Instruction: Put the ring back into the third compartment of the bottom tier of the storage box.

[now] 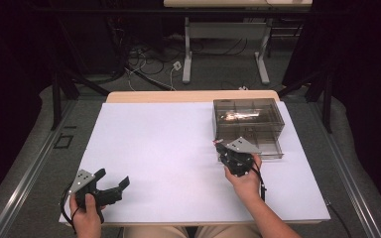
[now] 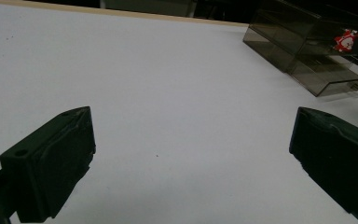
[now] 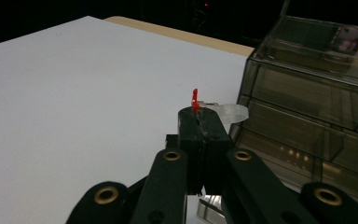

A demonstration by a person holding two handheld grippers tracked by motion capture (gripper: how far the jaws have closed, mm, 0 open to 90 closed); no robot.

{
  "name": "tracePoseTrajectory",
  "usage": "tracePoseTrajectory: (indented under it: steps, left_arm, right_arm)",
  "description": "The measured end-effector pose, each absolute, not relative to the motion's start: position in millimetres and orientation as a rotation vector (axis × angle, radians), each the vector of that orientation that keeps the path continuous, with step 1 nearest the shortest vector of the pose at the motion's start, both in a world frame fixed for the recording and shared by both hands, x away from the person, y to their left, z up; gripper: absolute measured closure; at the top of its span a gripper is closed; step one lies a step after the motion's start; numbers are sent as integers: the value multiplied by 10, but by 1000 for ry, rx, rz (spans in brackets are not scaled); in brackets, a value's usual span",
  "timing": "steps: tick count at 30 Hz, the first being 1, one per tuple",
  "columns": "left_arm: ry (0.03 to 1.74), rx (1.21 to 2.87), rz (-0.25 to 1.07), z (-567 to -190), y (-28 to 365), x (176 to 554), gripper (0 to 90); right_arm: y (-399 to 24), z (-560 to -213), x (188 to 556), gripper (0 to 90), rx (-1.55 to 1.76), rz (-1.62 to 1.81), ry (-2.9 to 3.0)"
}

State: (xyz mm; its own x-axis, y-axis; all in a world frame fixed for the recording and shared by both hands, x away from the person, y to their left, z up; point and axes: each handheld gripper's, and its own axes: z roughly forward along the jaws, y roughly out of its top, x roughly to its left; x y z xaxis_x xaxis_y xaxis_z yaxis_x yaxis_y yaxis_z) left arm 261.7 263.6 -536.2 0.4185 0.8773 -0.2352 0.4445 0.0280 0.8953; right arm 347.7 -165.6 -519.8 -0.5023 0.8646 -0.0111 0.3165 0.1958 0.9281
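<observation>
- The right tool [image 3: 199, 122] is clenched on a small red-and-white piece [image 3: 195, 101] – just a sliver pokes up between the closed jaws, right beside the smoky drawer box [image 1: 248, 119]
- The box's bottom drawer [image 1: 263, 148] stands pulled out on the white worktop [image 1: 168, 163]
- The left tool [image 1: 113, 184] rests released near the worktop's front corner, jaws wide, nothing in them
- Risk, as I judge it: the grip is so thin the piece could slip or twist out – or a jaw could clip the drawer's front wall and shove the unbraced box
</observation>
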Motion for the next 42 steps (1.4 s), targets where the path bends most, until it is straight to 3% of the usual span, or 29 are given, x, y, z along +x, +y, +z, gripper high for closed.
tracePoseTrajectory:
  steps: [42]
  left_arm:
    - [1232,1579,517,-5378,2673,2616,5]
  right_arm:
    - [-2621,-5355,3454,894,1333,1216,1719]
